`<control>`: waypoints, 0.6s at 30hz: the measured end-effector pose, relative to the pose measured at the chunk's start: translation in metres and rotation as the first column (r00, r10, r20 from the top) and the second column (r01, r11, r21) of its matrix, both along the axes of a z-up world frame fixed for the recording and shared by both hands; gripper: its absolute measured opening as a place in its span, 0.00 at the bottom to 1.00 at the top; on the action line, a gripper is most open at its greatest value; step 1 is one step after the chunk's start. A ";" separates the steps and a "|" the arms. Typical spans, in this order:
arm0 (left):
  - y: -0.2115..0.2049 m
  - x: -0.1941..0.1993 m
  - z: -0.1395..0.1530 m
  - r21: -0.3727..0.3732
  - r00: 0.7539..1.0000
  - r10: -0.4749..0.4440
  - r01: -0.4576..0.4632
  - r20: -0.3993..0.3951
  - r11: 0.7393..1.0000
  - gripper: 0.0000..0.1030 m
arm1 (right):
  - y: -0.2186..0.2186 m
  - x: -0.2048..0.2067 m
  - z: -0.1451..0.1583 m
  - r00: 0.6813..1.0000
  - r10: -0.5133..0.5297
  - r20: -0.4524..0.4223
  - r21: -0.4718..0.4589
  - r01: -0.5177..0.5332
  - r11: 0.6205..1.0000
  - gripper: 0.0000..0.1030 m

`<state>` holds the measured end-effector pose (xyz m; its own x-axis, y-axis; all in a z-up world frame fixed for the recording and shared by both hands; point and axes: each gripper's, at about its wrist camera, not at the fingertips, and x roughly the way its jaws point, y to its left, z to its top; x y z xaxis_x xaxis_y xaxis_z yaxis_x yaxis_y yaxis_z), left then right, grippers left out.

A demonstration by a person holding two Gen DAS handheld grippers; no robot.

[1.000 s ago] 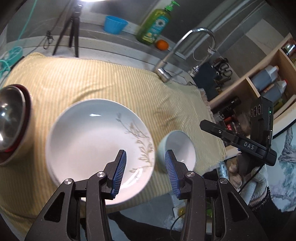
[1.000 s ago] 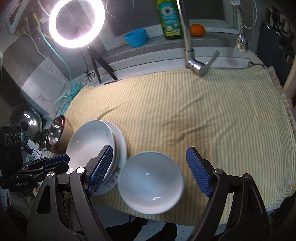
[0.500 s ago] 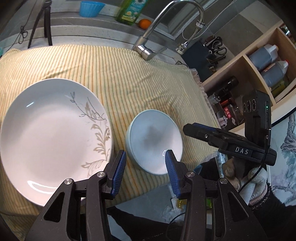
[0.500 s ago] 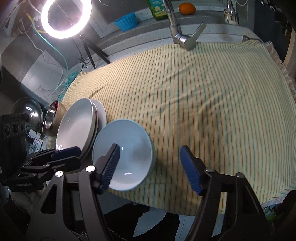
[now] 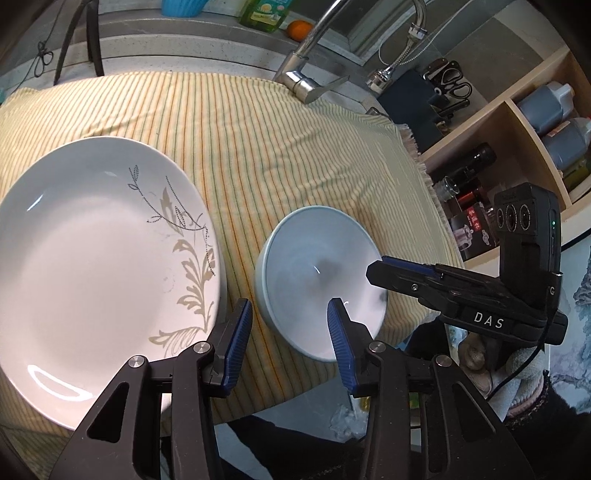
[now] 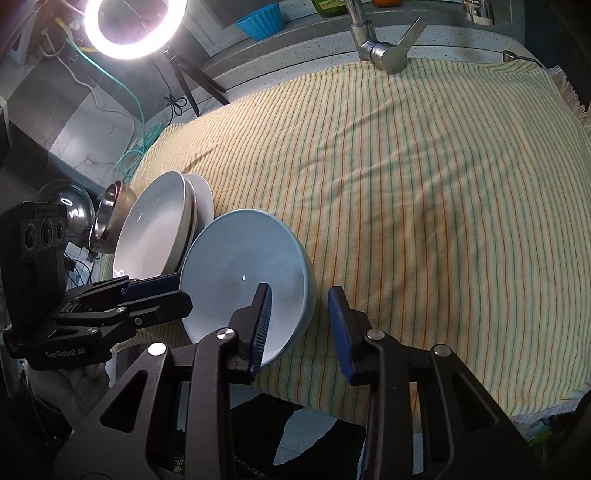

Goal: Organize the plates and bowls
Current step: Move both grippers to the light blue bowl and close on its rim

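left gripper (image 5: pixel 290 325) open astride near rim of pale blue bowl (image 5: pixel 317 273), right gripper (image 6: pixel 299 314) open, now straddling its right rim

On the striped cloth (image 6: pixel 424 184) there is one pale blue bowl (image 6: pixel 243 273) and one metal bowl (image 6: pixel 107 218) — two bowls. At 9 o'clock from the blue bowl stand stacked white plates (image 6: pixel 177 214); two rims show, and I cannot tell if more are under them. The top plate (image 5: pixel 99 266) has a leaf pattern. At 12 o'clock there is one faucet (image 6: pixel 380 48), one blue cup (image 6: pixel 260 22), one orange (image 5: pixel 300 29) — and one ring light (image 6: pixel 133 26).
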<state>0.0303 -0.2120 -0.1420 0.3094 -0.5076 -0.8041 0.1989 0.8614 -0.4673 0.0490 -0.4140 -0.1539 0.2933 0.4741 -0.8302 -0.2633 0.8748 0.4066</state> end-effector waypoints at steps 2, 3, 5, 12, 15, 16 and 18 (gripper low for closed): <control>-0.002 0.001 -0.001 0.000 1.000 -0.003 0.003 -0.003 1.000 0.36 | 0.000 0.001 -0.002 1.000 0.007 -0.006 0.001 -0.007 1.000 0.26; -0.003 0.001 -0.001 0.002 1.000 -0.006 0.006 -0.003 1.000 0.33 | 0.001 0.001 -0.003 1.000 0.010 -0.008 0.000 -0.010 1.000 0.24; -0.005 0.002 -0.002 0.008 1.000 -0.008 0.008 -0.002 1.000 0.32 | 0.002 0.003 -0.004 1.000 0.016 -0.013 0.001 -0.016 1.000 0.22; -0.003 0.005 -0.007 0.014 1.000 -0.001 0.001 -0.012 1.000 0.26 | 0.004 0.006 -0.009 1.000 0.019 -0.020 -0.003 -0.020 1.000 0.19; -0.001 0.004 -0.006 0.008 1.000 0.002 -0.002 -0.010 1.000 0.26 | 0.004 0.008 -0.008 1.000 0.009 -0.025 0.002 -0.009 1.000 0.19; -0.001 0.004 -0.006 0.008 1.000 0.003 -0.003 -0.009 1.000 0.26 | 0.005 0.009 -0.007 1.000 0.009 -0.025 0.002 -0.009 1.000 0.19; 0.001 0.004 -0.003 0.004 1.000 0.006 -0.006 -0.004 1.000 0.26 | 0.006 0.010 -0.004 1.000 0.010 -0.018 -0.002 -0.010 1.000 0.19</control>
